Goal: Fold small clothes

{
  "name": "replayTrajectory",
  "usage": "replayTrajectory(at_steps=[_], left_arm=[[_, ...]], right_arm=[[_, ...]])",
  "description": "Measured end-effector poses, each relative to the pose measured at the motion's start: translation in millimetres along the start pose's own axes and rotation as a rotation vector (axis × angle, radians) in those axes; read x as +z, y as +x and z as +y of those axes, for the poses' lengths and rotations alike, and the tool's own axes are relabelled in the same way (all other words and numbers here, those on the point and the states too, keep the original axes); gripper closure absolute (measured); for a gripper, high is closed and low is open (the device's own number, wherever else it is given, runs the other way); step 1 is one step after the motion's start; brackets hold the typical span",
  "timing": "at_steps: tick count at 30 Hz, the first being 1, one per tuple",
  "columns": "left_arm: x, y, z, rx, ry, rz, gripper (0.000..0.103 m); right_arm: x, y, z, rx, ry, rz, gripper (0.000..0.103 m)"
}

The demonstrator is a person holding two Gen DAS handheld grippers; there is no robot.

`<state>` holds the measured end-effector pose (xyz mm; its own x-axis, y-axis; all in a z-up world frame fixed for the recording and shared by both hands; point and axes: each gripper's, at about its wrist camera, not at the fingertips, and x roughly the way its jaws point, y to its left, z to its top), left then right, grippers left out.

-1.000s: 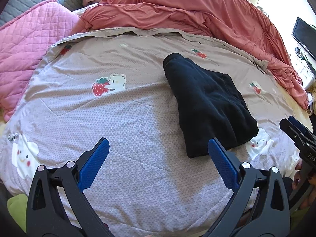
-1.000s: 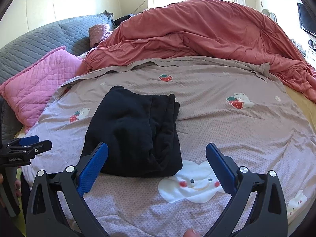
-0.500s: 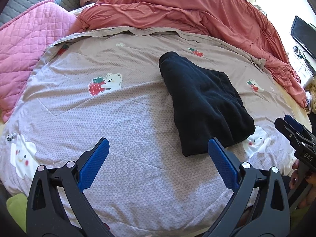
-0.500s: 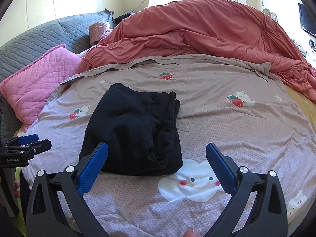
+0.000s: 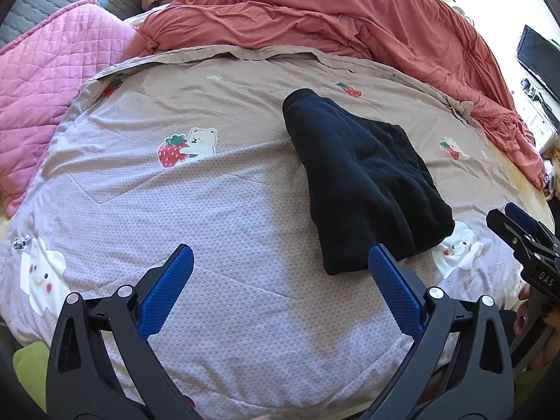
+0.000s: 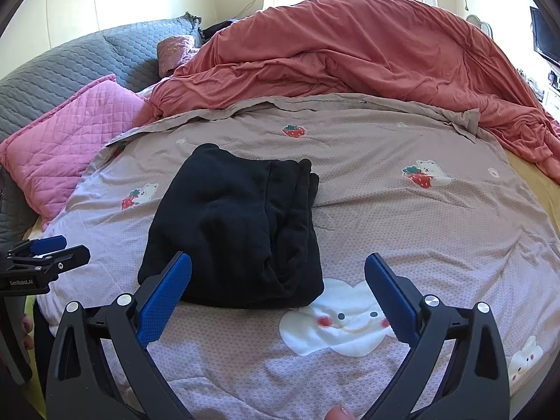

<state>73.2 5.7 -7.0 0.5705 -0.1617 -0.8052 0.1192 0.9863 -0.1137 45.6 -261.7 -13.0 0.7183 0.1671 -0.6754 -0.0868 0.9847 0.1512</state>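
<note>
A folded black garment (image 5: 364, 182) (image 6: 238, 224) lies on the printed grey bedspread (image 5: 224, 210) (image 6: 402, 217), several layers thick. My left gripper (image 5: 280, 262) is open above the bedspread, with the garment's near corner just behind its right finger. My right gripper (image 6: 278, 266) is also open, held near the garment's front edge and holding nothing. Each gripper shows at the edge of the other's view: the right one (image 5: 521, 231) at the far right, the left one (image 6: 45, 255) at the far left.
A rumpled coral duvet (image 5: 315, 24) (image 6: 350, 59) is heaped across the back of the bed. A pink quilted pillow (image 5: 45, 80) (image 6: 66, 140) and a grey quilted headboard (image 6: 70, 59) are at the left. A TV screen (image 5: 539, 59) is on the right.
Both grippers have stayed open and drifted back slightly from the garment. The folded garment has not moved on the bed.
</note>
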Motion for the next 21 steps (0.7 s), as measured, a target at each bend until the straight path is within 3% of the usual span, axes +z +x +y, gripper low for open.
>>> replayTrajectory(at_steps=[21], left_arm=[[1.1,-0.6,3.5,0.000,-0.010,-0.005,0.009]], right_arm=[[1.2,0.0,-1.8,-0.023,-0.008,0.009,0.004]])
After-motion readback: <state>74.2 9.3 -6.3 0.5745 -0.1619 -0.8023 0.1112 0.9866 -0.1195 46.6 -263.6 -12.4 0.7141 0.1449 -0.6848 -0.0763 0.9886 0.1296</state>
